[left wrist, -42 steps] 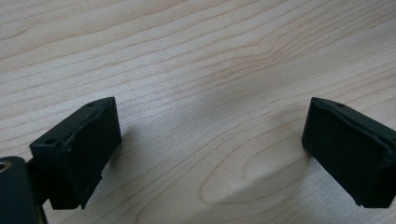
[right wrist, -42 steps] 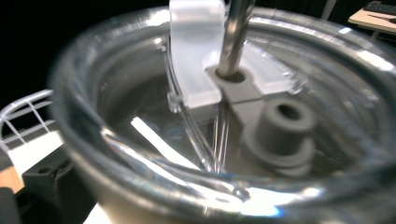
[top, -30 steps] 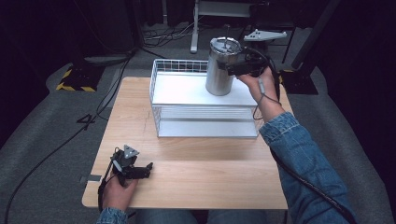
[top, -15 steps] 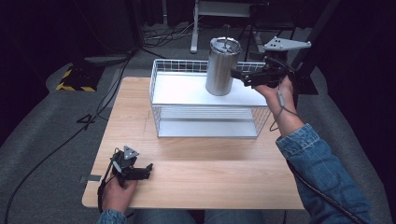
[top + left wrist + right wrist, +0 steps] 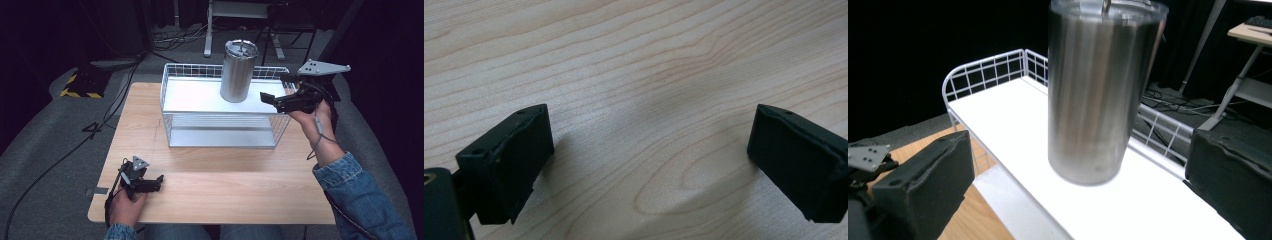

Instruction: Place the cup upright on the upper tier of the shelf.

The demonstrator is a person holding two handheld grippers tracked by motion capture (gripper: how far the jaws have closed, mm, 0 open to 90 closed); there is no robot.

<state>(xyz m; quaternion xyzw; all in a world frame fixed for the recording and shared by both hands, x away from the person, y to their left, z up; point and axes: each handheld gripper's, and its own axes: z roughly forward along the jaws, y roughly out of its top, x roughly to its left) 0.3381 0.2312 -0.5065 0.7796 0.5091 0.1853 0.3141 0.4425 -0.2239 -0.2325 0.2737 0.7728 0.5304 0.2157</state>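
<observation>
Cylindrical brushed-steel tumbler (image 5: pixel 238 71) on wire rack (image 5: pixel 215 131).

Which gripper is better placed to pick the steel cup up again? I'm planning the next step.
Right. The right gripper is open beside the steel cup on the wire shelf; the left gripper rests low on the table, far away.

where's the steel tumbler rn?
In the high view the steel tumbler stands upright on the white wire rack's top shelf, right of centre, with the right gripper open just beside it.
</observation>
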